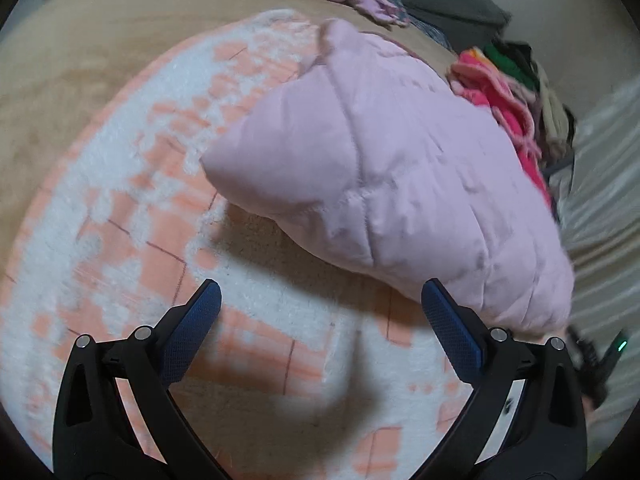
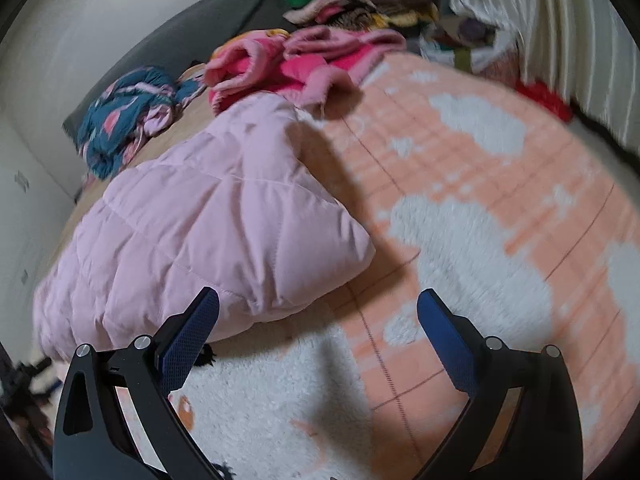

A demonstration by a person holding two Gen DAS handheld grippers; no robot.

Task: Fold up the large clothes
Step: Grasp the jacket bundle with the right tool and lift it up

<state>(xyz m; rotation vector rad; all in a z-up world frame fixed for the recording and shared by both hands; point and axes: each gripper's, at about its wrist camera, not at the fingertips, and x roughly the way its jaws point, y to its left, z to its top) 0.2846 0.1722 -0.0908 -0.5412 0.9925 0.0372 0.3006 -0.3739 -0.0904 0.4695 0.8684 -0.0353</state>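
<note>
Across the bed spreads a fluffy peach-and-white blanket [image 2: 460, 216], its pile shaggy in the white patches and flatter where thin grid lines cross the peach. On it lies the pink quilted jacket [image 1: 384, 184], puffy and stitched into broad panels, already gathered into a thick bundle. In the right wrist view the jacket [image 2: 208, 232] runs lengthwise from the near left toward the far middle, one padded corner jutting out toward the open blanket.

Beyond it sit a heap of bright pink fleece garments [image 2: 296, 64] and a teal patterned cloth [image 2: 124, 120], with more mixed clothing stacked by the wall.

Both tools hover above the blanket, neither touching fabric. The left gripper [image 1: 320, 316] has its jaws spread wide and holds nothing; the jacket lies ahead and to its right, its lower edge just beyond the right finger. The right gripper [image 2: 318, 320] is likewise wide open and empty, with the jacket ahead to its left, its hem just beside the left finger. Either seems about equally near, flanking the bundle from opposite sides.
</note>
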